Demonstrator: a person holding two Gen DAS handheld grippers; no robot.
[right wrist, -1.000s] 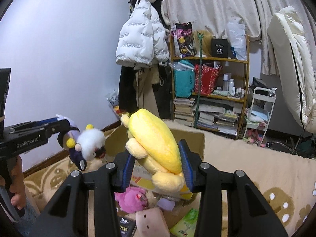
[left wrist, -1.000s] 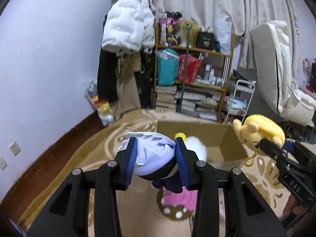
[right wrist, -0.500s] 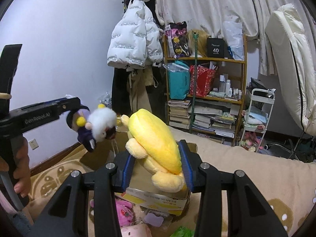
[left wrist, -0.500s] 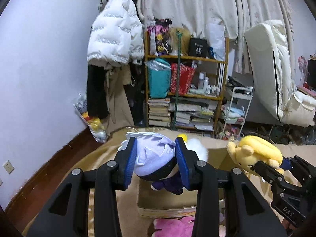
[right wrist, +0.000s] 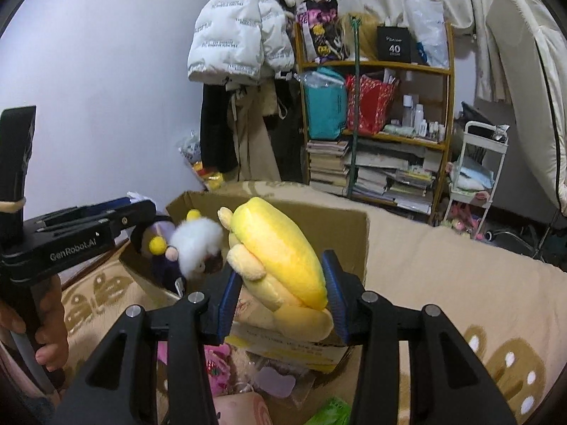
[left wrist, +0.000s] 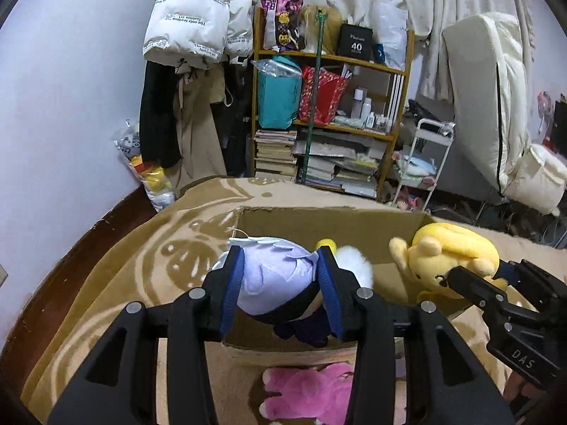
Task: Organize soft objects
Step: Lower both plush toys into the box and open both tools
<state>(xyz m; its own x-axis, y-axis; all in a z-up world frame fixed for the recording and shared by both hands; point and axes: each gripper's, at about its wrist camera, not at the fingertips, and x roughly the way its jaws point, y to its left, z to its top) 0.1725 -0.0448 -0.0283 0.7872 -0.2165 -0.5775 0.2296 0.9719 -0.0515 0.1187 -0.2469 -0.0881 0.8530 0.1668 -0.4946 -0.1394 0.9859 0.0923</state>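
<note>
Purple-haired doll [left wrist: 274,279] is pinched in my left claw [left wrist: 281,283], just above the cardboard box [left wrist: 333,225]; my right claw [right wrist: 280,290] clamps the yellow bear [right wrist: 280,265] beside it. I judge a hasty release could drop either onto the rim and outside

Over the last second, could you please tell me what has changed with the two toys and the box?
Both hand-held grippers swung up and came back down over the cardboard box. The left hand-held gripper holds the lavender doll above its opening; the right hand-held gripper holds the yellow plush beside it. Neither toy was let go. The pink plush stayed on the blanket.
</note>
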